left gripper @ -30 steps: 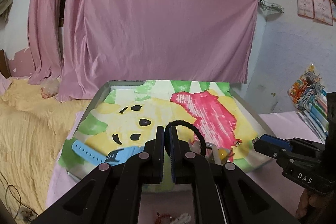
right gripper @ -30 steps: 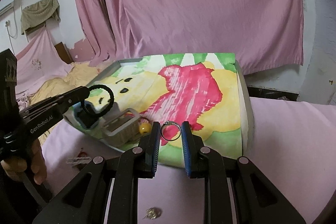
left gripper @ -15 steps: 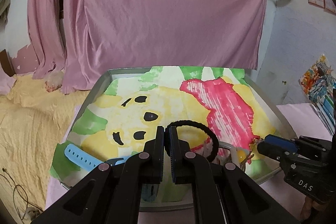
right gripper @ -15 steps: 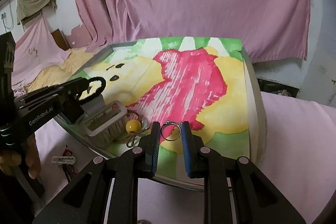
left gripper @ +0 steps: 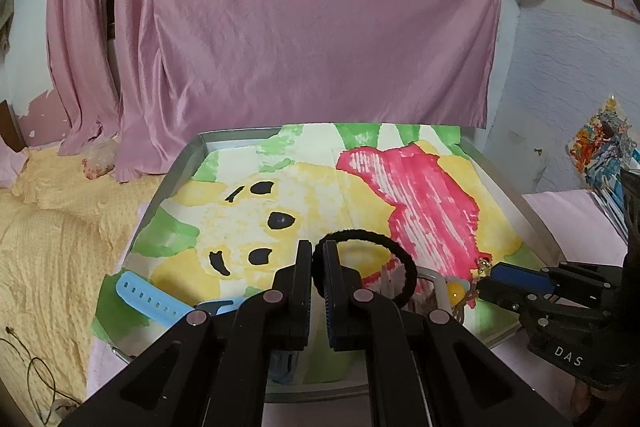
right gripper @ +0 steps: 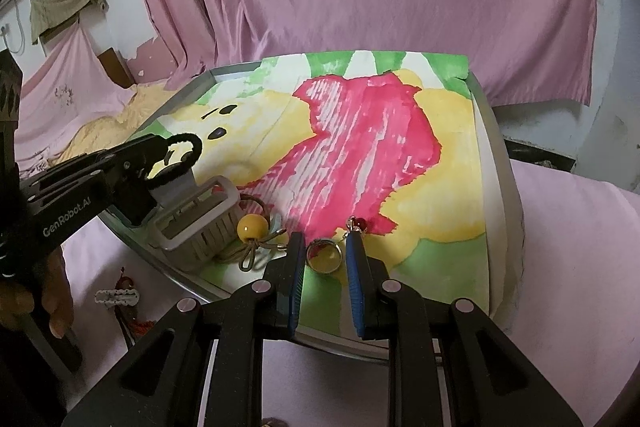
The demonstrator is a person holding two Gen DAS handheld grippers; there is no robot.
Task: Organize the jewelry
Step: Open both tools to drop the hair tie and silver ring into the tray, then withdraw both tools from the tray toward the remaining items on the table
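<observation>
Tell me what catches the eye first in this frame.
The tray with its bright painted bear sheet fills both views. The left gripper is shut on a black hair tie above a small basket. A ring sits between the right gripper's open jaws.

My left gripper [left gripper: 317,269] nearly closed, fingers pinching black hair tie [left gripper: 372,263]. My right gripper [right gripper: 325,259] parted, ring [right gripper: 323,255] between fingers, contact unclear. My left hand [right gripper: 40,303] grips handle.

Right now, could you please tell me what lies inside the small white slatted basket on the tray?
The white slatted basket looks empty through its open top; the left gripper covers its far end.
</observation>
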